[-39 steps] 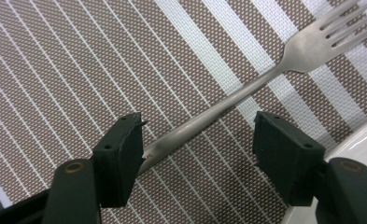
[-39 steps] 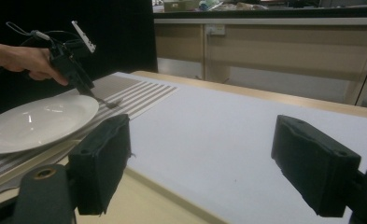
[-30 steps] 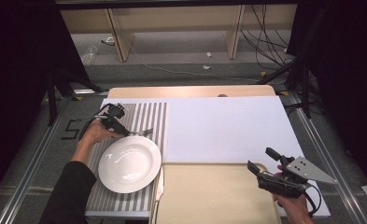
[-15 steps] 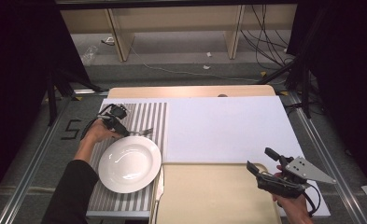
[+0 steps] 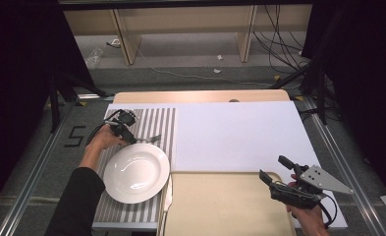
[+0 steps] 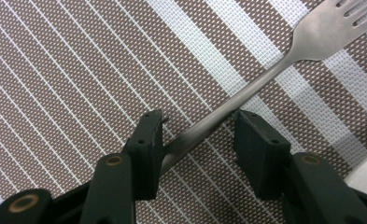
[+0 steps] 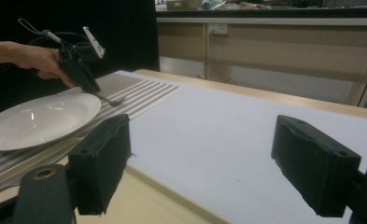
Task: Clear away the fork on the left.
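Note:
A metal fork (image 6: 265, 79) lies on the striped placemat (image 5: 156, 120), just beyond the white plate (image 5: 136, 172). My left gripper (image 6: 197, 119) points down over the fork's handle, which runs slantwise between the two jaws. The jaws have just been closing and there is still a gap around the handle. From above, the left gripper (image 5: 131, 140) sits at the plate's far left rim with the fork (image 5: 149, 139) to its right. My right gripper (image 5: 272, 166) is held open and empty over the right end of the beige tray (image 5: 225, 206).
A knife (image 5: 167, 196) lies between the placemat and the tray. A large white mat (image 5: 234, 132) covers the middle and right of the table. The right gripper view looks across the table at the plate (image 7: 36, 119) and the left gripper (image 7: 95, 91).

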A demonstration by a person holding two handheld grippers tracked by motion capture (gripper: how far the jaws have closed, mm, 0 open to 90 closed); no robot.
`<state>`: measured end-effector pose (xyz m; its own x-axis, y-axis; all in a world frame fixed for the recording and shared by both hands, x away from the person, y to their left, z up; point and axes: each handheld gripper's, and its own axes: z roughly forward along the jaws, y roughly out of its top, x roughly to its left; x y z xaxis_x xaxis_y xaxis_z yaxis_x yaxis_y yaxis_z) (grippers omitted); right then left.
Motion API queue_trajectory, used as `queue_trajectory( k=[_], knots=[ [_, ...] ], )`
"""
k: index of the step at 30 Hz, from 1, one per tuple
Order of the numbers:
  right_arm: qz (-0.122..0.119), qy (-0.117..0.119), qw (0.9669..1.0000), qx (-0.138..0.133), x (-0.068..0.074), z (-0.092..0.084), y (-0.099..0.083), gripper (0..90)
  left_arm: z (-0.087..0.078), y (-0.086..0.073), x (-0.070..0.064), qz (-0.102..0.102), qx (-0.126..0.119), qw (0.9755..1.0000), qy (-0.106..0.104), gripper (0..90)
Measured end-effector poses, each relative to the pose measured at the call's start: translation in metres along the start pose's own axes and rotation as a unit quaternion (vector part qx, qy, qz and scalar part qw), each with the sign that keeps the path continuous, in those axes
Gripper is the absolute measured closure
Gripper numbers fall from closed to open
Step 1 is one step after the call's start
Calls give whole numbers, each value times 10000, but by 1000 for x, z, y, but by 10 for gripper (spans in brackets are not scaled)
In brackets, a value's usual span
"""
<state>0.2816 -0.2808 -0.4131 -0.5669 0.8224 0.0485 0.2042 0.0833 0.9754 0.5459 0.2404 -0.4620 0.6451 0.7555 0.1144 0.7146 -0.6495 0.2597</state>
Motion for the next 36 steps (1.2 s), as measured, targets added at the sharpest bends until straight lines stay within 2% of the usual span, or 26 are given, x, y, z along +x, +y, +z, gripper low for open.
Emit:
queue_trajectory(
  k=[6,9,12,13,31,36],
  knots=[
    [1,13,10000,-8,1,0,0,206,1,-2,7,-213,-32,9995,-250,523],
    [5,8,10000,0,0,0,0,206,1,-2,8,-254,-14,9993,-276,530],
    [4,15,10000,-5,0,0,0,206,1,-1,6,-313,10,9988,-370,617],
    [4,15,10000,-5,0,0,0,206,1,-1,6,-314,12,9989,-359,617],
    [10,23,10000,31,1,1,0,206,0,4,-4,97,148,9993,-319,807],
    [13,24,10000,36,1,1,0,207,0,4,-5,62,146,9994,-303,817]
  ],
)
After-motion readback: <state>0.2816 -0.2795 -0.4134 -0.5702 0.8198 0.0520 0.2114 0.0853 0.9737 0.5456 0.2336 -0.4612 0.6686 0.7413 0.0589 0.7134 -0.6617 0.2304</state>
